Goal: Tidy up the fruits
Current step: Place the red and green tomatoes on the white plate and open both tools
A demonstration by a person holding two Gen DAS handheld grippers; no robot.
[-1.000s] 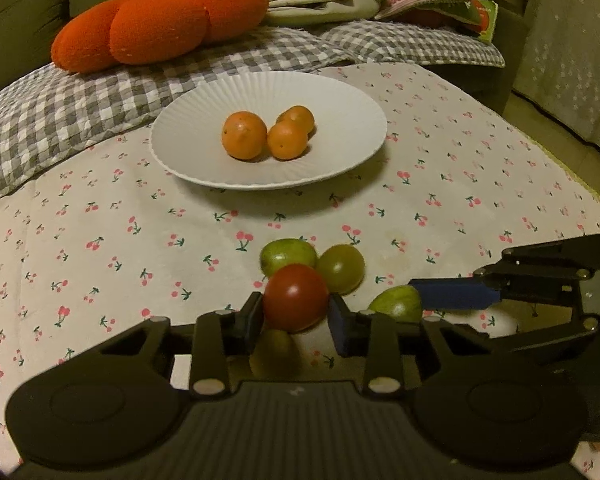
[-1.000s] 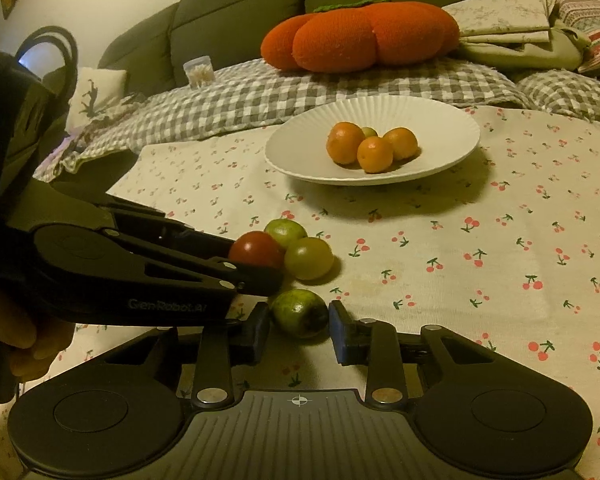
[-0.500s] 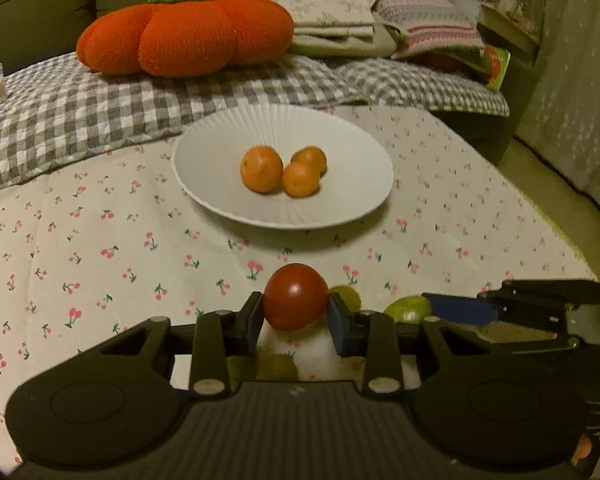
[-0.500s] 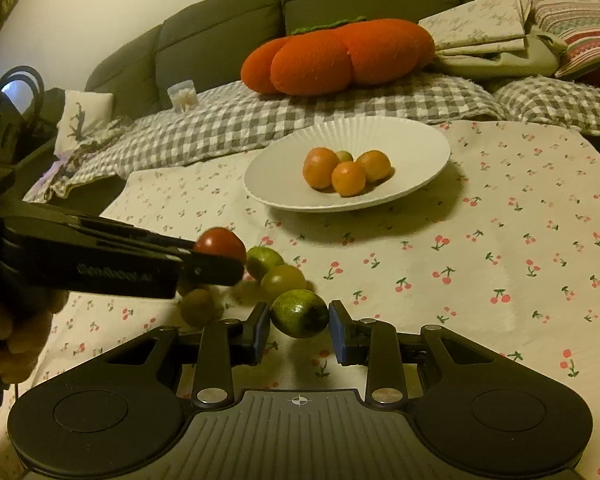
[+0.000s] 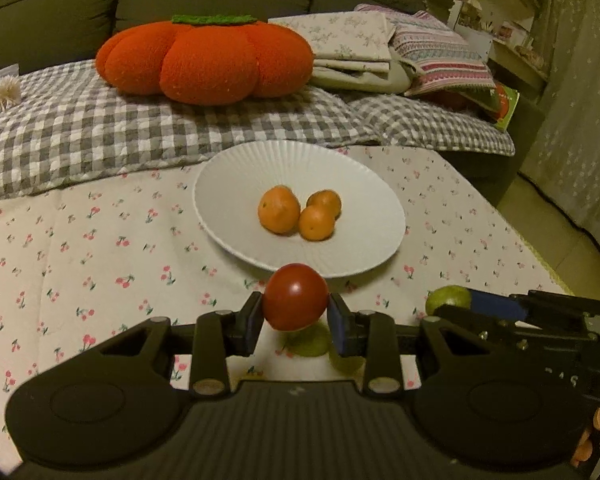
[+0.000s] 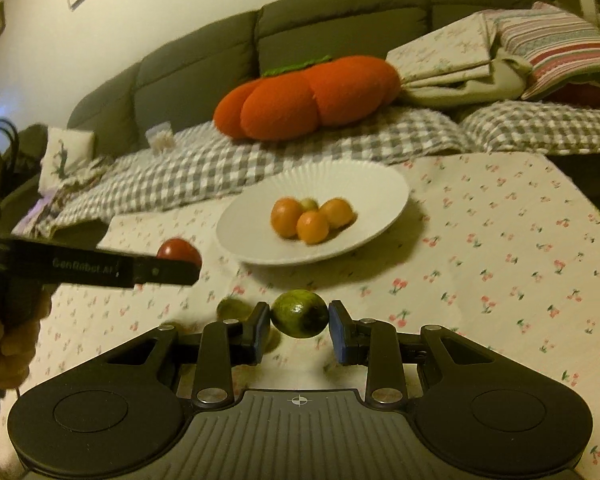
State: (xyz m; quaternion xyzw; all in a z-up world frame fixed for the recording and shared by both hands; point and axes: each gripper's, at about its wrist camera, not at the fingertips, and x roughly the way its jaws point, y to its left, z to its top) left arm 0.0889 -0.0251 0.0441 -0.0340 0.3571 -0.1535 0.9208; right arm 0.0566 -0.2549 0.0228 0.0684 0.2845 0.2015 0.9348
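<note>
Both grippers have risen from the cloth and advanced toward the plate since the frames a second ago, each carrying a fruit that then sat among the loose cluster. Left gripper (image 5: 296,322): jaws closed on the red tomato (image 5: 296,297), which hangs clear of the cherry-print tablecloth (image 5: 80,248), just short of the near rim of the white plate (image 5: 228,184). Right gripper (image 6: 299,326): jaws closed on the dark green fruit (image 6: 299,313), also lifted off the cloth, with the plate ahead and slightly to its left. Plate contents: three small oranges (image 5: 279,214) grouped at centre, with a green fruit partly hidden behind them in the right wrist view. Remaining loose green fruits (image 5: 308,342) lie on the cloth beneath and behind the left fingers.

Risks, as judged from this arrangement. The two tools converge on one plate from neighbouring sides, so a collision of the fingers over the rim appears possible if both are lowered together. Each fruit is round and smooth and is pinched only at its sides; a jolt could let it slip and roll across the cloth toward the table edge. A release from height onto the sloping plate could knock the oranges, or send the fruit rolling out over the rim.
</note>
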